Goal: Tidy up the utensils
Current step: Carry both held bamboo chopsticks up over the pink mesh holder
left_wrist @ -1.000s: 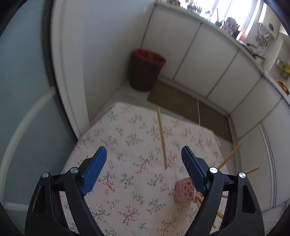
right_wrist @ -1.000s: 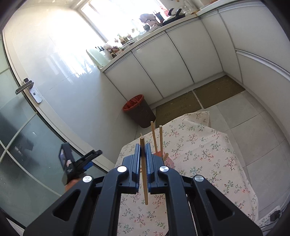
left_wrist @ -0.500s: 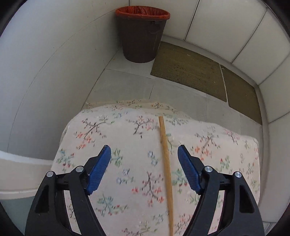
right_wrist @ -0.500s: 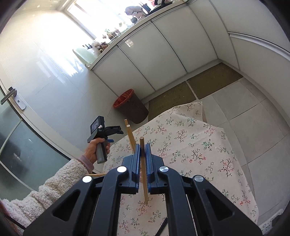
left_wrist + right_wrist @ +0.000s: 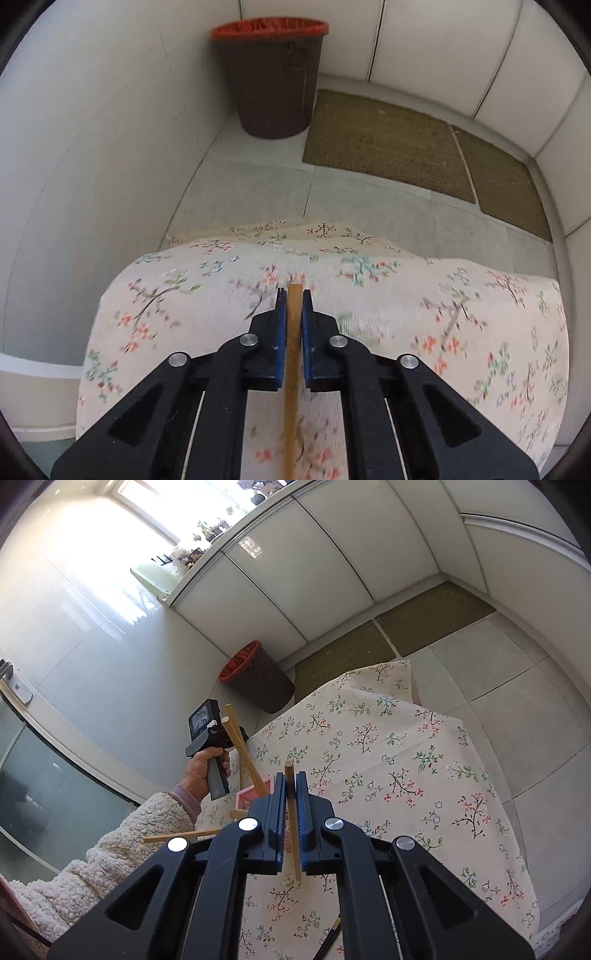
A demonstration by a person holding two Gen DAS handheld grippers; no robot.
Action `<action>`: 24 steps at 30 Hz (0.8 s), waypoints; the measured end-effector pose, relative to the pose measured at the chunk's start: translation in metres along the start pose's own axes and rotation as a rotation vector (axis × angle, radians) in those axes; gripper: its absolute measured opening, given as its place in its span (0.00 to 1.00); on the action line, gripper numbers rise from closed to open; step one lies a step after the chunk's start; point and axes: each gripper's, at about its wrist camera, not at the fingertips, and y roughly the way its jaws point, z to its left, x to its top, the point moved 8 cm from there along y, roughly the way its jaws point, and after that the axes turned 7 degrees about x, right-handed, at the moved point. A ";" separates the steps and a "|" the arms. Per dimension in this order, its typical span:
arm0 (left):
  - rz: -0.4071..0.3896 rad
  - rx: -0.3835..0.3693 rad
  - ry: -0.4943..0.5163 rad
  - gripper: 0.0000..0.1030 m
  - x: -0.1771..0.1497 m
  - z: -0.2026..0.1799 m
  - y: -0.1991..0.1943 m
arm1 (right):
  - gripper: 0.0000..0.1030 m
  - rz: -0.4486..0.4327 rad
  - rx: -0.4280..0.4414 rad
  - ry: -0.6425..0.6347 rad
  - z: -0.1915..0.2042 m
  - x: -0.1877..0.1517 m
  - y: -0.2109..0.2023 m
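Left gripper (image 5: 294, 295) has just snapped closed on the loose chopstick (image 5: 291, 387) lying on the worktop (image 5: 406, 314); right gripper (image 5: 290, 779) stays clamped on its own chopstick (image 5: 292, 830). Lift comes next, likely.

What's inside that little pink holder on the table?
The pink holder has wooden chopsticks standing in it, leaning at different angles. Its base and interior are hidden behind the right gripper, so nothing else inside can be seen.
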 end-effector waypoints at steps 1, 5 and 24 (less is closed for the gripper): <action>-0.016 -0.013 0.001 0.06 -0.004 0.001 -0.010 | 0.06 0.000 0.000 0.001 0.001 -0.002 -0.002; -0.121 -0.034 0.007 0.06 -0.025 0.019 -0.076 | 0.06 -0.005 0.025 0.003 0.016 -0.009 -0.016; -0.552 -0.133 0.003 0.06 -0.116 0.081 -0.425 | 0.06 -0.076 0.063 -0.083 0.102 -0.031 -0.124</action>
